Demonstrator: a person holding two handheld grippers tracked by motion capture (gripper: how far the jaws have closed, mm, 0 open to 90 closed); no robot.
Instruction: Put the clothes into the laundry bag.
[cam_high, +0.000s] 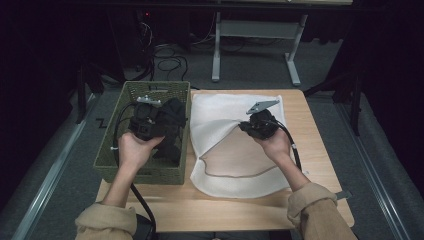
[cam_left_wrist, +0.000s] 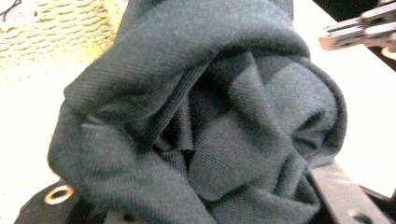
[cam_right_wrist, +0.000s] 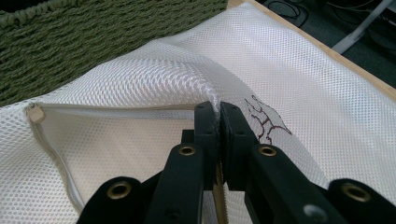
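Observation:
A bunched dark grey garment (cam_left_wrist: 201, 126) sits between the jaws of my left gripper (cam_high: 155, 125), which is shut on it above the green woven basket (cam_high: 117, 162); the cloth (cam_high: 172, 130) hangs down into the basket. A white mesh laundry bag (cam_high: 240, 175) lies on the wooden table, its zipped mouth gaping toward the basket. My right gripper (cam_right_wrist: 218, 116) is shut on the upper edge of that mouth, lifting the mesh (cam_right_wrist: 154, 70) off the lower layer. In the high view my right gripper (cam_high: 247, 126) sits over the bag's middle.
The basket stands at the table's left edge, hard against the bag. Bare tabletop (cam_high: 210, 207) runs along the near edge. A white desk frame (cam_high: 260, 35) and cables lie on the floor beyond the table.

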